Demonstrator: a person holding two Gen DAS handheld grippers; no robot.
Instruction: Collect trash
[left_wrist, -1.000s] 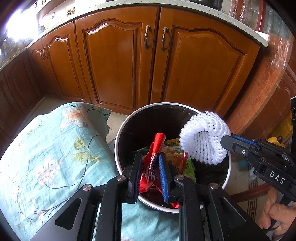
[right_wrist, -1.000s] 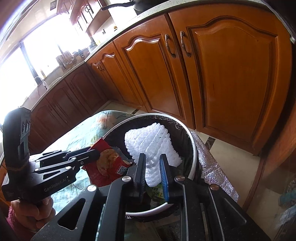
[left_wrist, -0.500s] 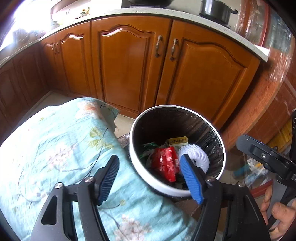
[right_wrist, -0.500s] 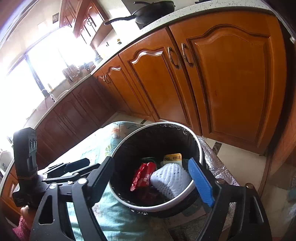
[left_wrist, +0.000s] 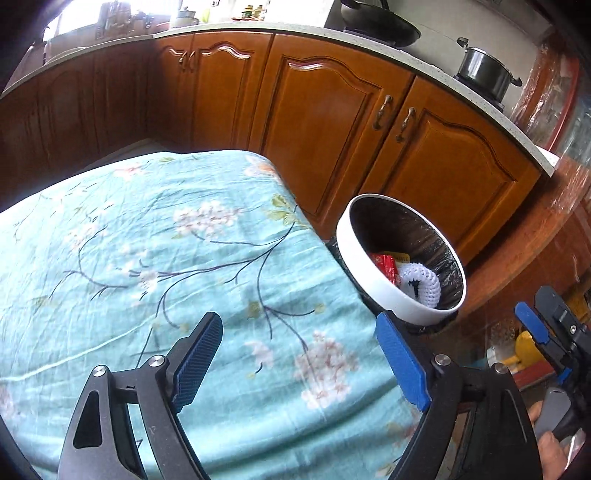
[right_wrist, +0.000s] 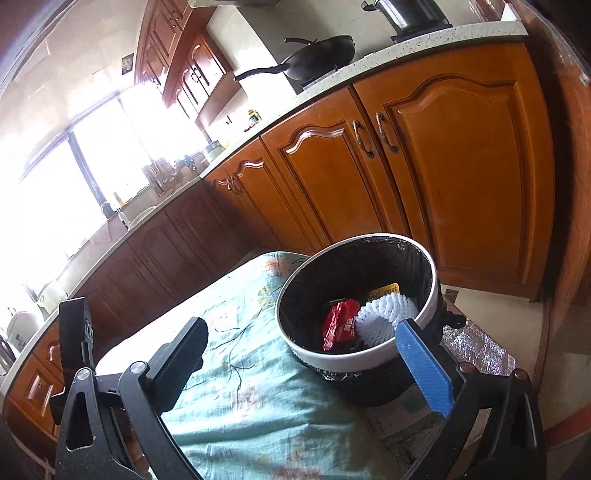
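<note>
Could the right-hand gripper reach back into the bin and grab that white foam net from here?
Probably yes. The right gripper is open and empty, the trash bin has no lid, and the white foam net lies on top beside the red wrapper. Nothing covers it, though the rim stands between.

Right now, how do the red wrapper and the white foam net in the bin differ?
The red wrapper is glossy, flat and crumpled; the white foam net is matte, puffy and meshed. The wrapper lies left of the net in the right wrist view. Both rest inside the trash bin, touching each other, released by both open grippers.
</note>
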